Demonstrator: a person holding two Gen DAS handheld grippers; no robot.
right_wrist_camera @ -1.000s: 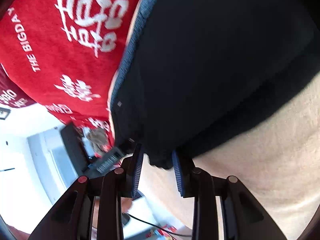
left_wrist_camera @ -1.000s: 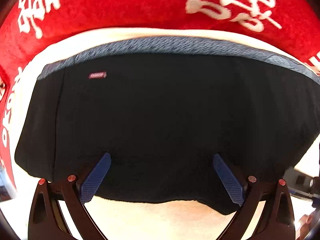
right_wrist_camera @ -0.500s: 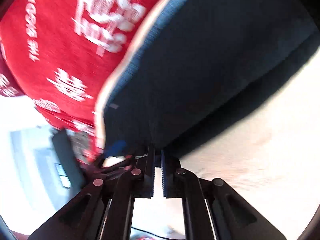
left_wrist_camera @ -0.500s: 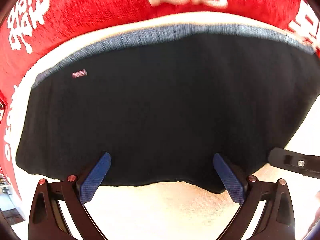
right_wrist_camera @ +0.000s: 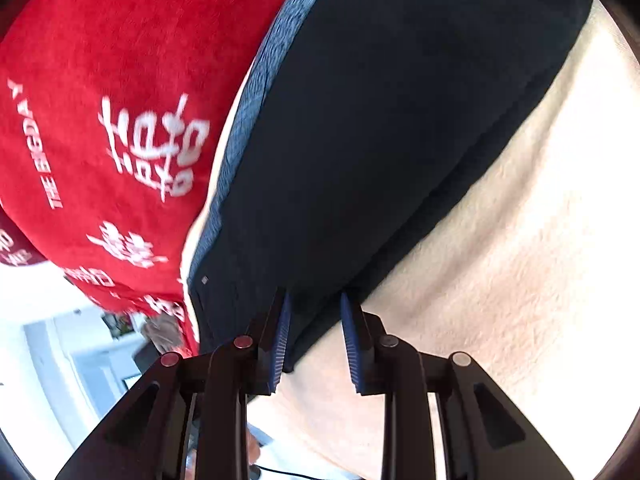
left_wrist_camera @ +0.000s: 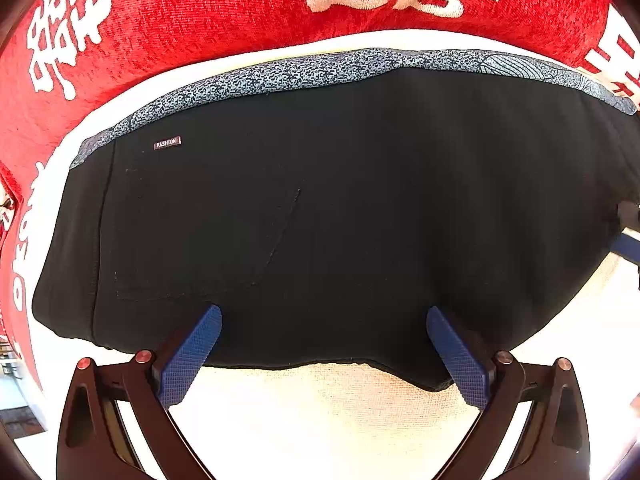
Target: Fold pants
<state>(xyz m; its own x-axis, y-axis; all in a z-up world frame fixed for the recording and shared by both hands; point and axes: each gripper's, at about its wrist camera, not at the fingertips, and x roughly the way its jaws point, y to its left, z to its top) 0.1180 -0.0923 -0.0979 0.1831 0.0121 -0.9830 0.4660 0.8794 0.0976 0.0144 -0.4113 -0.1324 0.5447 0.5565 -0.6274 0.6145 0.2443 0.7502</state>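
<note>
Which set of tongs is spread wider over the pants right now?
The left tongs: their blue pads stand far apart over the black pants' near edge. The right tongs show only a narrow gap at the pants' corner.

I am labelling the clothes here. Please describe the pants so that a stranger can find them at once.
On the cream cloth below the red blanket with white characters lies one folded garment, the black pants. Only they have a speckled blue-grey waistband and a small label reading FASHION.
</note>
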